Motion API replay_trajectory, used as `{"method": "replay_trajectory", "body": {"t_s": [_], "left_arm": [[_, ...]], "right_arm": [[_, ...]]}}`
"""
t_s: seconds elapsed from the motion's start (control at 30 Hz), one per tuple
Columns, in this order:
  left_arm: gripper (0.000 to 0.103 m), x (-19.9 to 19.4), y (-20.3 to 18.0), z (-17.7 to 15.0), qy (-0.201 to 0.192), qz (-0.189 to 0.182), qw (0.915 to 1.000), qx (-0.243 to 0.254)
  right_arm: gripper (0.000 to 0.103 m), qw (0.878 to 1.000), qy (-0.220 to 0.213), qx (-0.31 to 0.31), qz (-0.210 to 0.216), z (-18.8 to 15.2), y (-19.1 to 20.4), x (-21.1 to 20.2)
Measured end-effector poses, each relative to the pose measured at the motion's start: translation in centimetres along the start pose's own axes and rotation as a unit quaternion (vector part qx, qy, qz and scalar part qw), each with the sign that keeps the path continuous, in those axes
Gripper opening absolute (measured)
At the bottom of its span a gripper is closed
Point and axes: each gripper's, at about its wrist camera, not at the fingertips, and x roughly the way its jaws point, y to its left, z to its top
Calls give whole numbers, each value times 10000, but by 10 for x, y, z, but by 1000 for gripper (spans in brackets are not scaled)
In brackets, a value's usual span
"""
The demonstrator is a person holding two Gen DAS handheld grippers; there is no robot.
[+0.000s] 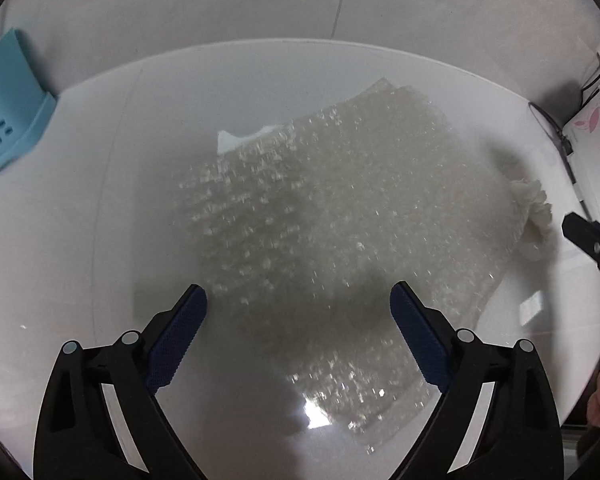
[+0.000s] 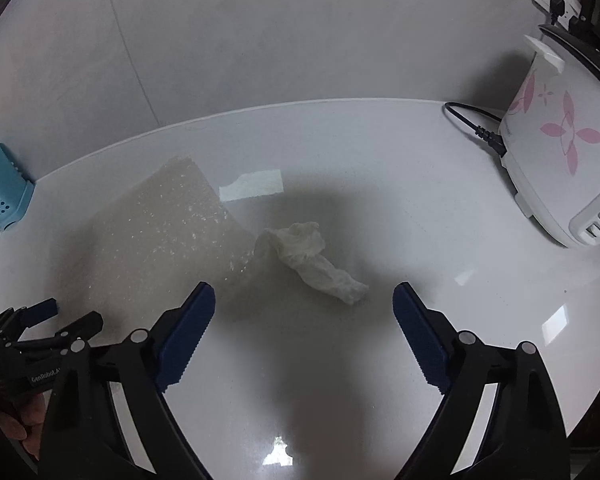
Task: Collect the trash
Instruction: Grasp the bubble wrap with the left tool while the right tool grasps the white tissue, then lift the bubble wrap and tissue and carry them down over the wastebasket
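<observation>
Now both tongs stand apart, nothing between them. Left gripper [image 1: 298, 300] hangs over the bubble wrap [image 1: 324, 216], mid-frame on the counter [image 1: 100, 200]; right gripper [image 2: 304, 300] frames the tissue [image 2: 312, 256], centre of its view. Paper scrap [image 2: 252, 190] lies above it. Risks: wrap lies flat, so pads may skid off; tissue may tear or slide away.

The white countertop [image 2: 440, 208] bears bubble wrap [image 2: 160, 232], crumpled tissue [image 2: 312, 260], paper scrap [image 2: 252, 190] and rice cooker [image 2: 560, 168].
</observation>
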Motion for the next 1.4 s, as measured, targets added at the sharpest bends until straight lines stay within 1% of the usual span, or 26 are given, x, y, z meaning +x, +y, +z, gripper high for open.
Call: {"method": "replay_trajectory", "body": {"t_s": [0.13,0.17,0.23,0.3,0.33,0.4,0.43,0.47,0.5,0.57,0.63,0.67,0.7,0.73,0.8,0.83,0.9,1.27,1.33,1.4], "left_arm": [[87,6,-10,6,134,272,9991,292],[84,6,-12,7,159,276,9990,316],[77,5,-16,9,187,279,9987,389],[56,2,-21,9,191,261,9984,466],[51,0,-24,9,216,257,9983,483],[32,-1,-29,10,249,242,9982,481],[27,-1,-31,10,261,224,9983,470],[18,-1,-32,11,281,200,9985,436],[12,-1,-32,11,307,187,9986,392],[9,-2,-31,12,341,155,9989,294],[9,-2,-28,11,342,93,9991,216],[8,-2,-27,11,338,72,9992,201],[8,-1,-26,9,330,41,9993,170],[8,-2,-23,8,321,0,9994,123],[8,-4,-16,6,295,-104,9995,15],[8,-5,-10,4,283,-149,9995,-39],[8,-7,-6,2,261,-176,9995,-96],[7,-26,4,-13,137,-237,9994,-232],[7,-24,-5,-9,110,-249,9994,-236],[7,-30,-7,-12,64,-248,9994,-242]], "right_arm": [[74,9998,171,66,29,11,-1,21],[72,9997,204,92,38,13,-1,25],[66,9995,281,155,50,16,-1,32],[61,9992,325,202,60,17,-1,37],[59,9992,339,216,71,17,-2,38],[56,9990,364,218,103,16,-1,41],[54,9990,378,202,96,16,-1,43],[52,9990,395,177,97,16,0,44],[49,9990,406,166,102,16,0,45],[43,9989,430,145,114,14,1,46],[33,9987,487,108,84,12,2,49],[31,9987,499,106,79,11,2,50],[27,9987,493,99,60,10,2,50],[23,9990,445,94,40,8,1,49],[19,9992,380,125,58,5,0,44],[15,9994,328,120,39,4,0,42],[11,9996,262,74,-5,3,1,37],[9,10000,56,44,60,-7,4,9],[9,10000,8,11,56,-10,5,3],[9,10000,-25,-18,73,-13,6,-3]]}}
